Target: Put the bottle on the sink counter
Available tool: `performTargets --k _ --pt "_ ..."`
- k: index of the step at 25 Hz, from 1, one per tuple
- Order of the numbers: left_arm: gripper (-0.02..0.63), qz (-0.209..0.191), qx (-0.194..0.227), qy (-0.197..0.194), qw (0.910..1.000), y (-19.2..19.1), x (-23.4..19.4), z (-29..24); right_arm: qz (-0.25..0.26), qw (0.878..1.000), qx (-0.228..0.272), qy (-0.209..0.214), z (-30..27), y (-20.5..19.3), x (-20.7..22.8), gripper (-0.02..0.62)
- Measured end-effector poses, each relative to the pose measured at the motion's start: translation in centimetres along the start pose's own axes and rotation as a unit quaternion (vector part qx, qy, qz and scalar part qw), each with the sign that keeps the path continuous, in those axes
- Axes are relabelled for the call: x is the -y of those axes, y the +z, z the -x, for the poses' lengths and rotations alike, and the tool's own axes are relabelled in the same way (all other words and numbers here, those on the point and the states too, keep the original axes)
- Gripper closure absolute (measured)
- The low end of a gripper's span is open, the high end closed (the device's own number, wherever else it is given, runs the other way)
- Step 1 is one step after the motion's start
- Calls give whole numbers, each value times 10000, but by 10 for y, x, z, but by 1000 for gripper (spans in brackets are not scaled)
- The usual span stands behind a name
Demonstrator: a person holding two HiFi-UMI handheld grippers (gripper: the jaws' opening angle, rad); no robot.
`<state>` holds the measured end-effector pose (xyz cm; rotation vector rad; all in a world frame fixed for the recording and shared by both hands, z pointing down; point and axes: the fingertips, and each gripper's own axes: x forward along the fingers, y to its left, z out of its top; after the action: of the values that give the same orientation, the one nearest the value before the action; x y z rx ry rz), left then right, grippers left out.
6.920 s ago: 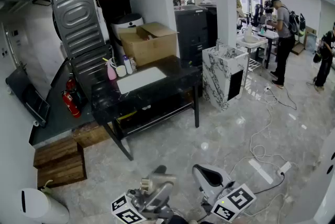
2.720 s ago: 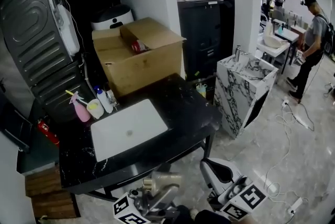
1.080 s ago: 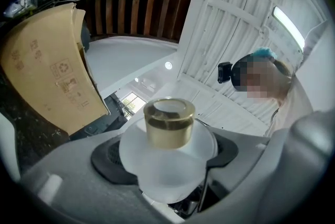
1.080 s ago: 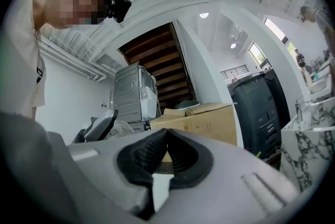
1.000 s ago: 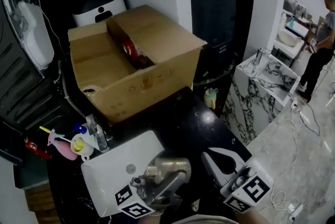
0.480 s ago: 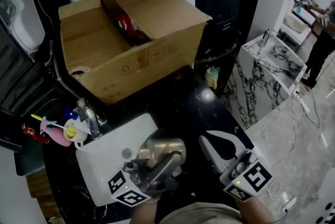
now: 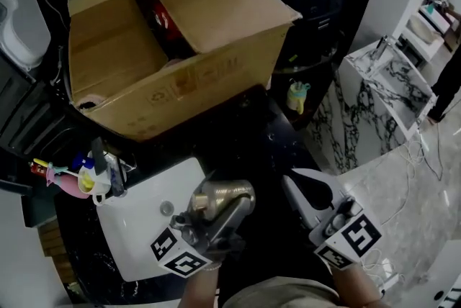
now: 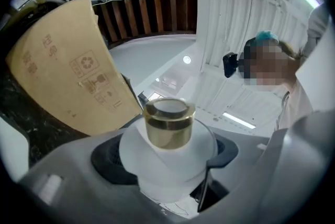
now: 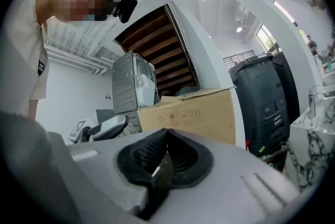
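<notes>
Gold cap and white body mark the bottle [image 8: 168, 129], which we hold pinched between the fingers of the left gripper [image 7: 216, 207], cap pointing away from us. Over the last seconds we have walked up from far off and the head view has tipped down. The black marble bench [image 7: 248, 137], distant a few seconds ago, now lies directly below us. The white sink basin [image 7: 137, 227] is under the left gripper, and the cardboard box [image 7: 180, 40] stands at the far side. The bottle hangs above the right edge of the basin, not touching anything as far as we can tell. The right gripper [image 7: 310, 191] hovers near us over the bench's right part, its fingers pressed together on nothing. We judge the approach done. What remains is to lower the bottle onto bare black stone beside the basin and let go.
</notes>
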<state>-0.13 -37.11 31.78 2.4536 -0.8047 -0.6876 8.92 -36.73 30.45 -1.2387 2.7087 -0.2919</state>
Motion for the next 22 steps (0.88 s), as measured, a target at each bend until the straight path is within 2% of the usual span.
performTargets --k 4,9,14,19,22 --pt "258 -50 -18 380 9993 -4 -20 -19 118 9990 -429 40 -5 -18 27 592" --pt "258 -127 -196 740 9970 -14 -43 -40 -164 9984 -427 334 -20 -24 40 592" --pt "258 -304 -467 1003 9934 -25 -69 -54 -207 9935 -1019 466 -23 -59 61 592" --pt "258 -600 -721 1246 9878 -36 -93 -66 -382 9931 -965 552 -37 -62 83 592" --pt "258 -811 -940 1465 9814 -42 -107 -72 -459 9928 -913 627 -46 -60 93 592"
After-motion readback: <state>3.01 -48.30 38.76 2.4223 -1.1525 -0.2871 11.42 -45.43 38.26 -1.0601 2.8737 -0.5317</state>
